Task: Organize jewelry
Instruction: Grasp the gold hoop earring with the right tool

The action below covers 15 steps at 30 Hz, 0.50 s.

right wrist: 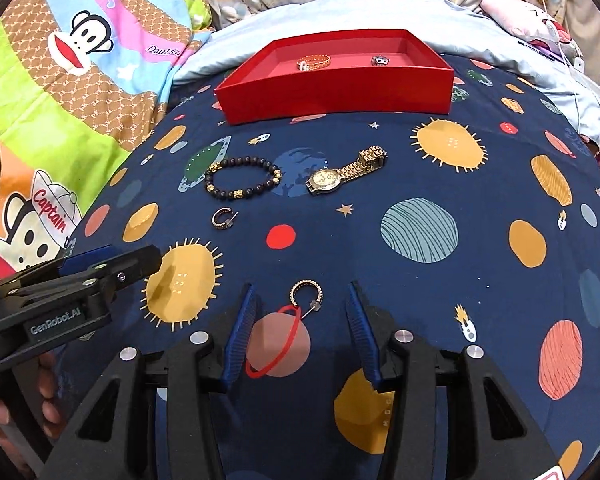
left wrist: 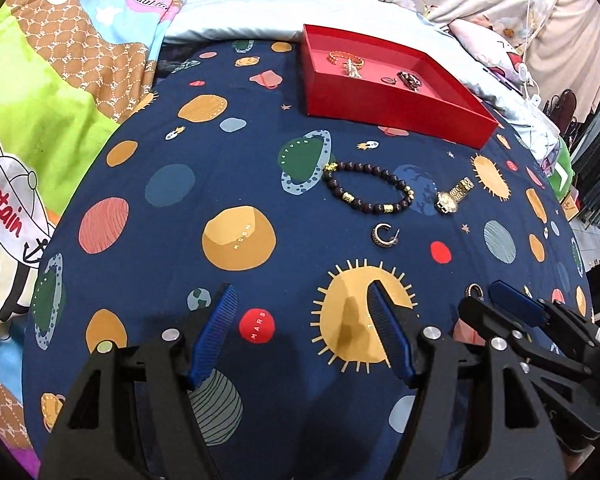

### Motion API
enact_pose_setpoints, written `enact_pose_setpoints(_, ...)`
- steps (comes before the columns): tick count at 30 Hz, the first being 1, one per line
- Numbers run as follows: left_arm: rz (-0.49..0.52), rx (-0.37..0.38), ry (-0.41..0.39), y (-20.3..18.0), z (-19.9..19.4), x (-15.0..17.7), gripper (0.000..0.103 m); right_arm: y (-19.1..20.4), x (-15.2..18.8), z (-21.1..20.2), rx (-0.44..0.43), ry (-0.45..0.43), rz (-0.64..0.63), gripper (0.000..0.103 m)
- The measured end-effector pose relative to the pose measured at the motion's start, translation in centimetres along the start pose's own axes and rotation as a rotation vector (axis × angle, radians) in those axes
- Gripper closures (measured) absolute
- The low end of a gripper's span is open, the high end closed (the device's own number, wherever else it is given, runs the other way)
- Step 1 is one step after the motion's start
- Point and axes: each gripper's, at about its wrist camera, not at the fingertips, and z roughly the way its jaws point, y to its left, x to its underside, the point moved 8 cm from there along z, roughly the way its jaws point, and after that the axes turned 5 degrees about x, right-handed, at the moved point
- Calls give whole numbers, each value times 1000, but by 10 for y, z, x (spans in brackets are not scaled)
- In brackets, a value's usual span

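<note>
I see a hoop earring point(right wrist: 306, 294) on the sheet point(right wrist: 380, 264), just ahead of my right gripper point(right wrist: 302, 300), between its two fingers but not touched. This gripper is wide open and holds nothing, low over the sheet. My left gripper point(left wrist: 302, 300) is also wide open and empty. The bracelet point(left wrist: 366, 188), watch point(left wrist: 452, 196) and second earring point(left wrist: 384, 235) lie before the red box point(left wrist: 380, 108).

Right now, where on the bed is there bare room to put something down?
The sheet right of the watch is free, as is the stretch left of the bracelet. It is crowded from the bracelet and watch down to both earrings. The red box still has bare floor.
</note>
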Motion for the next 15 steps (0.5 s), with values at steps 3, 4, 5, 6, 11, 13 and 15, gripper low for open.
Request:
enact_pose_setpoints(3,6,3,1,-2,0,1,38,1,0,1,19,-6,-14,66)
enact_pose_setpoints(4,6,5,2,-3,1,1,38,0,0,1,29,-7,-20,68)
enact_pose_setpoints(5,5,5,3,-3,1,1,38,0,0,2,39,-9,-31,71)
enact_pose_setpoints(6,4,6,3,-3,1,1,38,-1,1,2,52,-11,-37,75)
enact_pose_setpoints(11,5,6,6,-5,2,1,38,-3,2,1,90,-20,-67,85)
enact_pose_setpoints(13,7,6,6,-6,2,1,38,-4,3,0,97,-23,-72,87)
enact_pose_setpoints(15,10,3,6,-8,3,1,38,-4,4,-1,98,-24,-75,87)
